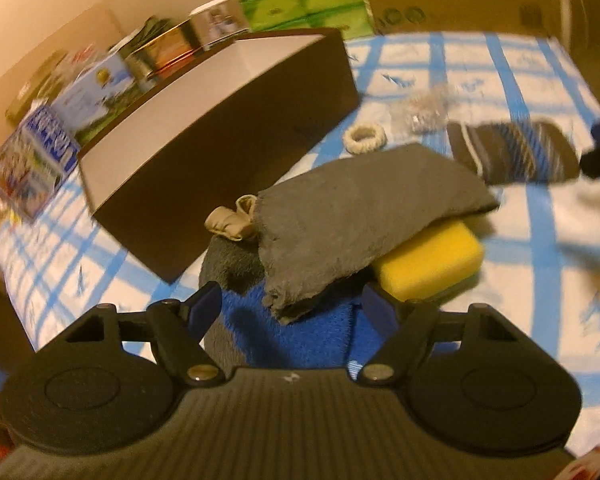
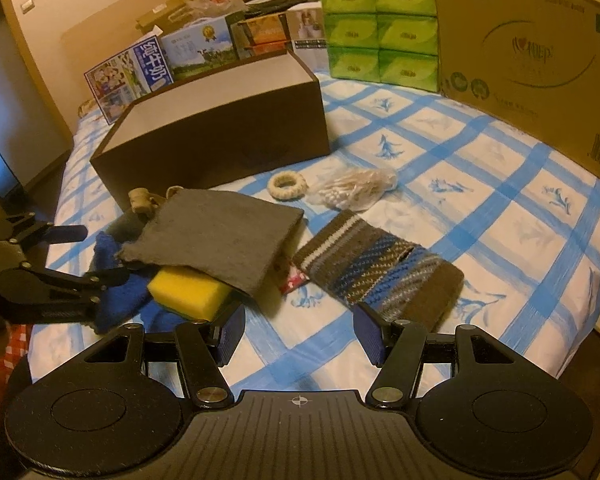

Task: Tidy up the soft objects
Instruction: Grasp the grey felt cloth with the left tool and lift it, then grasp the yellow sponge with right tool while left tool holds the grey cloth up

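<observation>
- Your left claw [image 1: 292,304] is spread wide, pointing steeply down at a heap of soft things on the bed [image 2: 500,184]. Nothing is pinched between its blue pads [image 1: 206,300].
- Just ahead of that claw lies a blue towel [image 1: 300,332], already between the two fingertips though not visibly pressed by them. A grey felt cloth [image 1: 356,216] drapes over the heap, its frayed near corner hanging down onto the towel.
- A yellow sponge [image 1: 428,260] pokes out from under the cloth, just beyond the right fingertip. A small beige drawstring pouch [image 1: 232,220] sits at the far left of the heap.
- The cloth's long axis runs from that near corner away and to the right, slanting across the claw's line.
- Your right claw [image 2: 300,336] is also spread and holds nothing. It hovers over bare bedspread, with the sponge [image 2: 188,292] just beyond its left pad and a striped knitted pouch [image 2: 380,272] just beyond its right pad.
- The left claw is the nearer one to the heap; the right is nearer the knitted pouch.
- An open brown box [image 2: 220,136] stands beyond the heap, toward the bed's far left corner. It is likely where the soft things go.
- A woven ring [image 2: 287,186] and a bag of cotton swabs [image 2: 356,190] lie between the box and the knitted pouch.
</observation>
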The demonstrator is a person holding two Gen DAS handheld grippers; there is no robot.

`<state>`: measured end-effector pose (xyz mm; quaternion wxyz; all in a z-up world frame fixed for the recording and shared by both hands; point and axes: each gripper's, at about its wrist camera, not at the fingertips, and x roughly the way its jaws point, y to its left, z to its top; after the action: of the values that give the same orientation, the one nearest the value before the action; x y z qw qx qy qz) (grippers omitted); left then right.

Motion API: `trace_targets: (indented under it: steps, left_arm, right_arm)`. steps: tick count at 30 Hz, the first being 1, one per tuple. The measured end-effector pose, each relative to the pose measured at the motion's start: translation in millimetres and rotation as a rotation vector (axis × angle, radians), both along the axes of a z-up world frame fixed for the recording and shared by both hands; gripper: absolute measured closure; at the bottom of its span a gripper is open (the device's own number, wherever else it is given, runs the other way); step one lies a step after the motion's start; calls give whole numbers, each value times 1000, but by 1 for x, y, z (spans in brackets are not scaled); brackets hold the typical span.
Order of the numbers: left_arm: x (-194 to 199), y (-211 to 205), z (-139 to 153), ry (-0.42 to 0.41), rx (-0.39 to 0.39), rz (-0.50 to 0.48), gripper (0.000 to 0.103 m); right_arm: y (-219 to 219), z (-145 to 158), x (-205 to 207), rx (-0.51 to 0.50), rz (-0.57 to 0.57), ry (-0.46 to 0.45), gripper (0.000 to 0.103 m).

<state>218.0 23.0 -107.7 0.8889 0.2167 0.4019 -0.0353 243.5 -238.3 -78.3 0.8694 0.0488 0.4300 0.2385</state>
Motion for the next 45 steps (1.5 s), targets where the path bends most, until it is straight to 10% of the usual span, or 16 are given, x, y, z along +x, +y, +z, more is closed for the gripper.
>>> trace_targets:
  steps: [10, 22, 36, 45]
  left_arm:
    - [15, -18, -32, -44, 173, -194, 31]
    - [21, -26, -47, -71, 249, -376, 88]
    - [20, 17, 60, -165, -309, -107, 98]
    - [-28, 52, 103, -246, -384, 46, 98]
  right_arm:
    - [1, -13, 9, -11, -10, 39, 43]
    - [-7, -20, 16, -17, -56, 67, 43]
    - [1, -11, 10, -6, -44, 35, 43]
    - [17, 4, 7, 28, -8, -5, 43]
